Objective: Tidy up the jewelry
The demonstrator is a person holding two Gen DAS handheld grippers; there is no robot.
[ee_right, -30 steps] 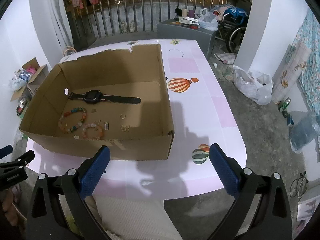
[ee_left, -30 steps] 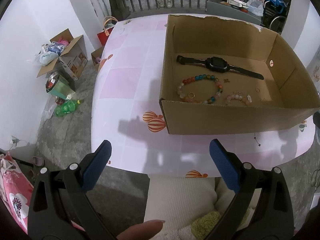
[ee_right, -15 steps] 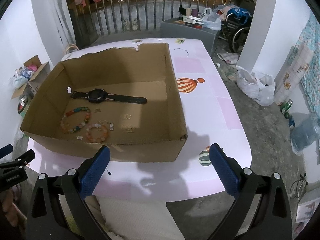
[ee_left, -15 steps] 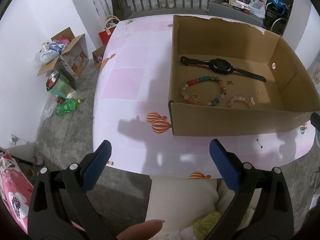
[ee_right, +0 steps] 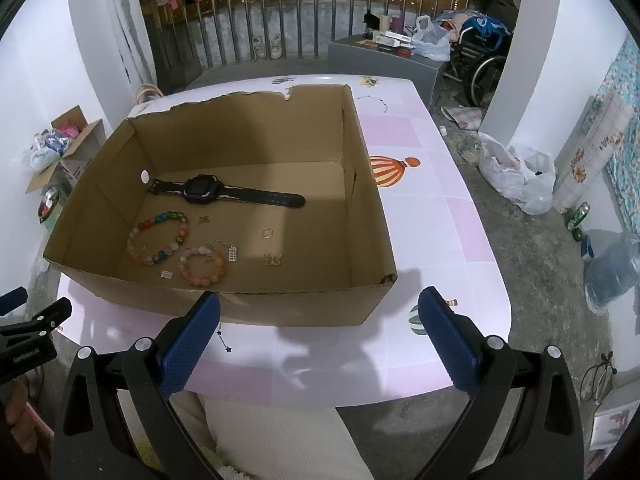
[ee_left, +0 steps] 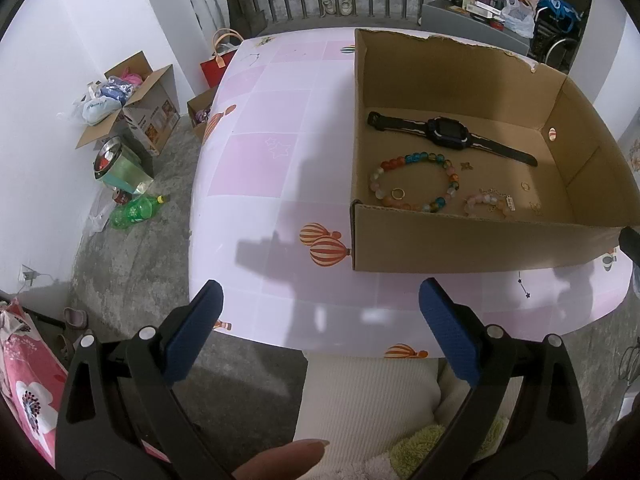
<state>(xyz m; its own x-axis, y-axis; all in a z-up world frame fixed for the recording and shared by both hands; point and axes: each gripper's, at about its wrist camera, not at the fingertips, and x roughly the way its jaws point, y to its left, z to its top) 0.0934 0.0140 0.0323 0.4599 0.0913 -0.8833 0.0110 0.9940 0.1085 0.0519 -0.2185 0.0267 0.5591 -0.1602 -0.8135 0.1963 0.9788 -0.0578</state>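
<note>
While both grippers are held spread and empty at the near table (ee_left: pixel 280 292) edge, the cardboard box (ee_right: pixel 304 304) is seen just ahead of the right gripper (ee_right: pixel 318 334) and ahead-right of the left gripper (ee_left: pixel 320 324). Inside are kept a black watch (ee_right: pixel 200 190), a multicolour bead bracelet (ee_right: pixel 158 238), a pink bead bracelet (ee_right: pixel 202 266), a ring (ee_right: pixel 267 233) and small charms.

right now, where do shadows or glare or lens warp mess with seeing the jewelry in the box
Left wrist view: the cardboard box near wall hides part of the pink bracelet; fisheye bends the table edge; a small glare patch sits on the near tabletop. Right wrist view: shadow covers the box's right floor, yet the watch and ring stay readable.
</note>
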